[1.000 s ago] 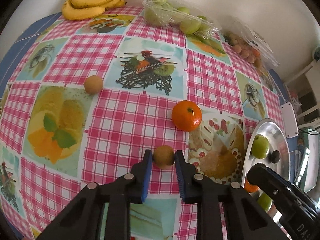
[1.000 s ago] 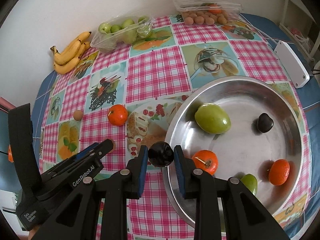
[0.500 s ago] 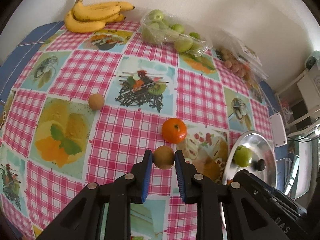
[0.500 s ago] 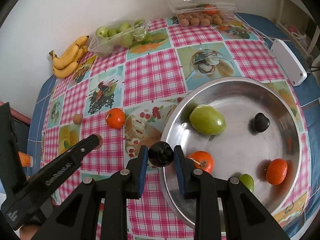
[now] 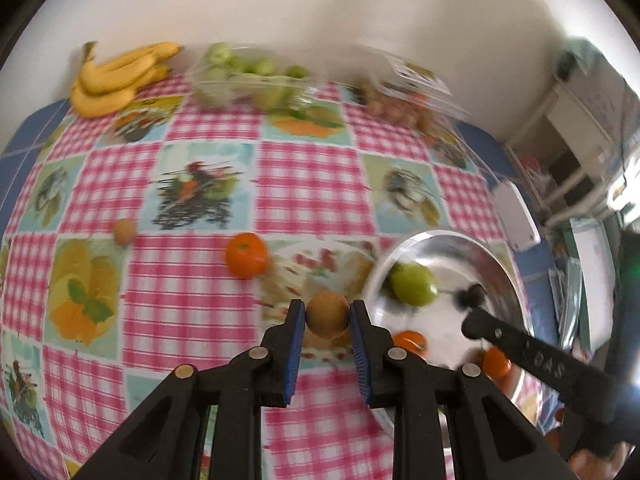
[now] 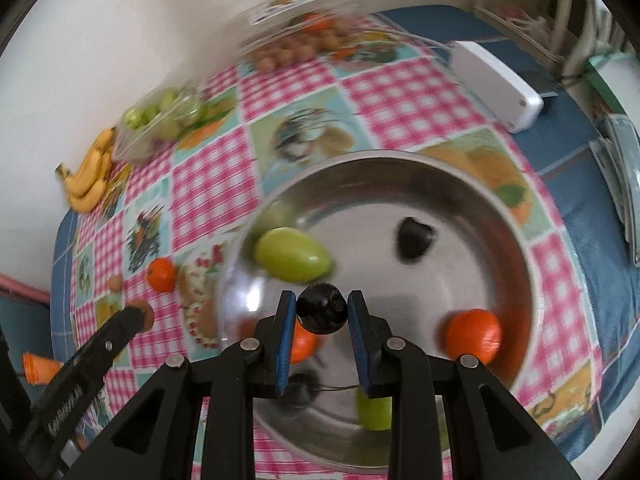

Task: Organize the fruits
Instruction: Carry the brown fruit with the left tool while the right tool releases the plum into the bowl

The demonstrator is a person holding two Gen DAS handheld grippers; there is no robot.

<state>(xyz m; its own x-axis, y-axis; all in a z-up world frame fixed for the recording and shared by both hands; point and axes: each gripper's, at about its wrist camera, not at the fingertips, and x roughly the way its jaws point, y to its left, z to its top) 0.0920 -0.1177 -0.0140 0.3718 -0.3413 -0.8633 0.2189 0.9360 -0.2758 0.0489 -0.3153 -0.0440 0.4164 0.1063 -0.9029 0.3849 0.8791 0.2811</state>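
- Table [image 5: 312, 184]: pink check cloth with fruit-print squares, blue cover showing at the edges.
- Steel bowl [image 6: 532, 280]: sits at the near right of the table. Both views are motion-blurred.
- In the bowl: green mango [image 6: 294, 255] at the left, dark plum-like fruit [image 6: 414, 237] at the far centre, orange mandarin [image 6: 473, 335] at the near right, a second mandarin [image 6: 303, 345] partly hidden behind the right claw's left finger, a green fruit [image 6: 374, 408] at the near rim.
- Bananas [image 5: 116, 78]: far left, by the wall.
- Clear bag of green apples [image 5: 248, 78]: far centre, just right of the bananas.
- Clear punnet of small brown fruits [image 6: 298, 46]: far right of the bag, label on its lid.
- White box [image 6: 498, 84]: on the blue cover, far right of the bowl.
- Left gripper [image 5: 327, 316]: clenched on a brown kiwi-like fruit [image 5: 327, 314], held above the cloth just left of the bowl rim.
- Right gripper [image 6: 322, 314]: clenched on a dark round plum [image 6: 322, 314], held above the bowl's near-left part.
- Loose mandarin [image 5: 246, 255]: on the cloth, left of the bowl.
- Small tan fruit [image 5: 124, 231]: on the cloth, well left of that mandarin.
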